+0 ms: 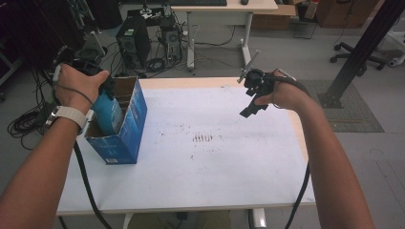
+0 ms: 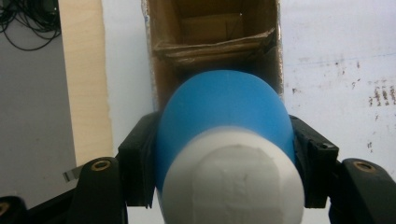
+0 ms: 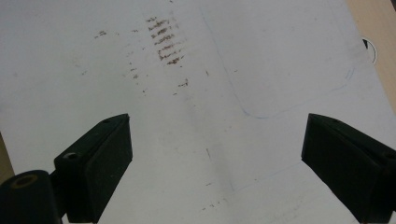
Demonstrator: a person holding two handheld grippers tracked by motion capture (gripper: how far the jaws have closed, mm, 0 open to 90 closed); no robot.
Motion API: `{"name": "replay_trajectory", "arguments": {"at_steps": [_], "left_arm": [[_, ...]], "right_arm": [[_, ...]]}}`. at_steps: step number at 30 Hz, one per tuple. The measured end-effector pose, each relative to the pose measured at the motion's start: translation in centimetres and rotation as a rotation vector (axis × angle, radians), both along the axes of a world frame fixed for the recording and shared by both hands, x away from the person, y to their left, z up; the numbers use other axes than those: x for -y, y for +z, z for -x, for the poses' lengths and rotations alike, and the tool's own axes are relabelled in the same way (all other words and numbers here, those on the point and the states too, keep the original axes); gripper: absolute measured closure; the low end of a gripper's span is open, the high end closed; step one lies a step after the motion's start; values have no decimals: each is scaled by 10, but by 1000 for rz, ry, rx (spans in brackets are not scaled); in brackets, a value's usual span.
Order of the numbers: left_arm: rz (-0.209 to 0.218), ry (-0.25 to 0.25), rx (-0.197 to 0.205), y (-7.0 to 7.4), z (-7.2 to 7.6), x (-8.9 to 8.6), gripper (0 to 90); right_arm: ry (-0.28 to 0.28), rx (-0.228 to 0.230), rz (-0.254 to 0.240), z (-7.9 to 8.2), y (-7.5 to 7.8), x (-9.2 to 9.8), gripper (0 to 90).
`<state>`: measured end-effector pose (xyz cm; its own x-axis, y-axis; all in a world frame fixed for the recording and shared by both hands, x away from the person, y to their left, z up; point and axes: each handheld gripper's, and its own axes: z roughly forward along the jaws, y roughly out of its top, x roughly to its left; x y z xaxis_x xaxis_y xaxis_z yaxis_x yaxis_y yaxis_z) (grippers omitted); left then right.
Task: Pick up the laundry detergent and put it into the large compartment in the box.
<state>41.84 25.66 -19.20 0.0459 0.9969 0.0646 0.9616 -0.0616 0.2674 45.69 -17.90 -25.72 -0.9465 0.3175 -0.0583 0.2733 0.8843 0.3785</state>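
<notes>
Your left tool (image 2: 224, 154) is clamped on a blue bottle with a white cap (image 2: 224, 140), the jaws pressing its sides just below the cap, and you hold it over the open top of the blue cardboard box (image 1: 129, 124) at the left edge of the worktop (image 1: 215, 167). From the high view the bottle's lower end already sits inside the box, so the grip near the cap looks chosen to keep the jaws clear of the cardboard walls. The left gripper view looks straight down into the brown interior, where a cardboard divider (image 2: 215, 44) lies just beyond the bottle. Your right tool (image 1: 255, 95) hangs above the bare far right of the worktop, jaws spread wide and empty, well apart from the box.
</notes>
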Motion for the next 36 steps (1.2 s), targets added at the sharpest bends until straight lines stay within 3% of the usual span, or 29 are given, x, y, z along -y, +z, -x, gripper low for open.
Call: {"name": "replay_trajectory", "arguments": {"at_steps": [36], "left_arm": [[-19, -26, -24, -58, -3, 6, 373]], "right_arm": [[-12, -10, 5, 1, -5, 4, 87]]}}
